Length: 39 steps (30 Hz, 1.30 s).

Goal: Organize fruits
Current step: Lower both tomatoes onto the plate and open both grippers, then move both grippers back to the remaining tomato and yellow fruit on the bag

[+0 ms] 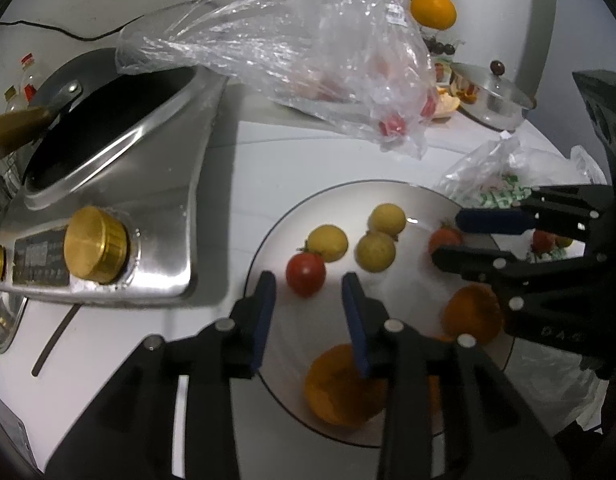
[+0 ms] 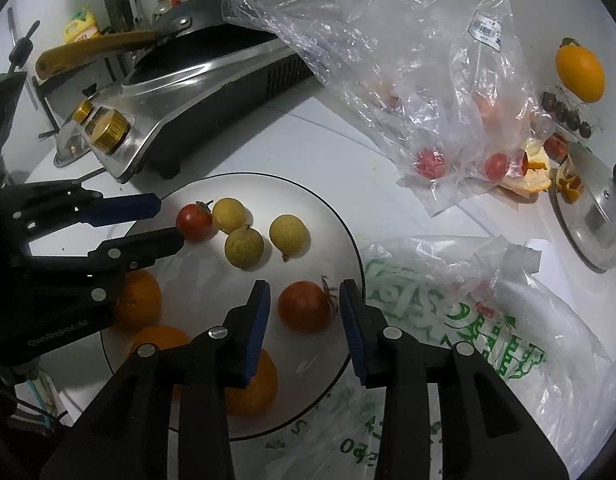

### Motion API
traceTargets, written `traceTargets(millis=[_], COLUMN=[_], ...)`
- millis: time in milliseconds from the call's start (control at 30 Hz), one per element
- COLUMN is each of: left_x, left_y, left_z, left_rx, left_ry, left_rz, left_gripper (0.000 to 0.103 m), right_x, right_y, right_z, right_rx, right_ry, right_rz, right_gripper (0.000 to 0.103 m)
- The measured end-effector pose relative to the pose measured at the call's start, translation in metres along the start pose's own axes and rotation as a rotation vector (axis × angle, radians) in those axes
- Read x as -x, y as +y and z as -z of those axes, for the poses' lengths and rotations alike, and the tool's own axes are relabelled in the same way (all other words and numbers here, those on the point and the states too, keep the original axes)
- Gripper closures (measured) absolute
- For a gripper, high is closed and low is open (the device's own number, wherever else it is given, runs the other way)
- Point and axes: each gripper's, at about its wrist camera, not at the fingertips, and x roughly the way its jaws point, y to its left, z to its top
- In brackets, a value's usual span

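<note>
- Blue-padded fingers of the left gripper (image 1: 308, 312) are standing wide apart in the left wrist view, holding nothing, and a small red tomato (image 1: 305, 274) is lying just ahead of the gap.
- Under these fingers an orange (image 1: 340, 384) is resting on the white plate (image 1: 263, 248), with a second orange (image 1: 474, 312) near the right side.
- Three yellow fruits (image 1: 375, 251) are sitting together further in, so part of the sorting seems already done (this is only my judgement).
- Much is remaining, I think: red tomatoes are still lying inside the clear bag (image 1: 308, 60), and a large yellow fruit (image 1: 433, 10) is standing well apart at the back.
- To the left, the steel stove (image 1: 155, 200) is standing near the plate rim, so free room on that side is narrow.
- In the right wrist view the right gripper (image 2: 303, 308) is also wide open, and a bigger red tomato (image 2: 305, 307) is lying between its pads; whether they are touching it I cannot tell.
- This tomato is lying near the plate's right rim, where a green-printed bag (image 2: 488, 320) is lying just beside it.
- Both grippers are working over the same plate, so the space between them is looking tight, while the bare counter (image 2: 299, 140) behind the plate is giving more room.
</note>
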Motion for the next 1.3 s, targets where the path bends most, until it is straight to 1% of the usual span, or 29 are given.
traceTargets(millis=[67, 100, 133, 233, 333, 467, 567, 600, 633, 767, 867, 1000, 1133, 1167, 1267, 1300], left_x=[0.003, 0.003, 0.003, 0.0, -0.004, -0.013, -0.021, -0.023, -0.024, -0.024, -0.02, -0.018, -0.018, -0.017, -0.014, -0.013], left_y=[0.0, 0.0, 0.001, 0.002, -0.001, -0.004, -0.006, -0.007, -0.008, -0.007, -0.009, -0.009, -0.008, -0.007, -0.007, -0.008], left_z=[0.0, -0.001, -0.001, -0.005, -0.008, -0.01, -0.01, -0.009, -0.008, -0.007, -0.001, 0.001, 0.0, 0.0, -0.001, -0.002], left_rx=[0.001, 0.003, 0.003, 0.0, -0.032, -0.055, -0.077, -0.085, -0.097, -0.129, -0.157, -0.151, -0.14, -0.135, -0.126, -0.122], left_ry=[-0.01, -0.011, -0.015, -0.025, -0.033, -0.016, -0.002, 0.004, 0.001, 0.007, 0.016, 0.02, 0.023, 0.02, 0.012, 0.008], left_rz=[0.006, 0.008, 0.009, 0.016, 0.029, 0.035, 0.031, 0.025, 0.008, -0.014, -0.021, -0.02, -0.021, -0.021, -0.021, -0.021], left_gripper=[0.064, 0.06, 0.059, 0.059, 0.059, 0.059, 0.061, 0.064, 0.068, 0.074, 0.074, 0.074, 0.073, 0.073, 0.073, 0.073], right_x=[0.001, 0.003, 0.004, 0.006, 0.003, 0.001, -0.001, -0.001, -0.002, -0.002, -0.002, -0.003, -0.002, -0.001, 0.003, 0.005], right_y=[0.0, 0.001, 0.001, 0.002, 0.004, 0.004, 0.003, 0.003, 0.002, 0.001, 0.0, 0.001, 0.0, 0.0, 0.0, 0.0], right_z=[0.0, 0.001, 0.001, 0.001, 0.001, 0.002, 0.002, 0.001, 0.001, 0.001, 0.0, 0.0, 0.0, 0.0, 0.001, 0.001], right_rx=[0.002, 0.003, 0.003, 0.013, 0.026, 0.025, 0.027, 0.027, 0.028, 0.027, 0.025, 0.027, 0.008, 0.005, -0.002, -0.003], right_ry=[-0.002, -0.006, -0.009, -0.016, -0.005, -0.005, -0.005, -0.005, -0.006, -0.014, -0.021, -0.024, -0.024, -0.024, -0.035, -0.039], right_rz=[0.003, 0.002, 0.002, -0.003, -0.003, -0.007, -0.002, -0.002, -0.001, -0.005, -0.007, -0.005, -0.011, -0.012, -0.018, -0.02], right_gripper=[0.065, 0.065, 0.065, 0.065, 0.065, 0.065, 0.069, 0.073, 0.075, 0.076, 0.076, 0.076, 0.076, 0.074, 0.064, 0.064])
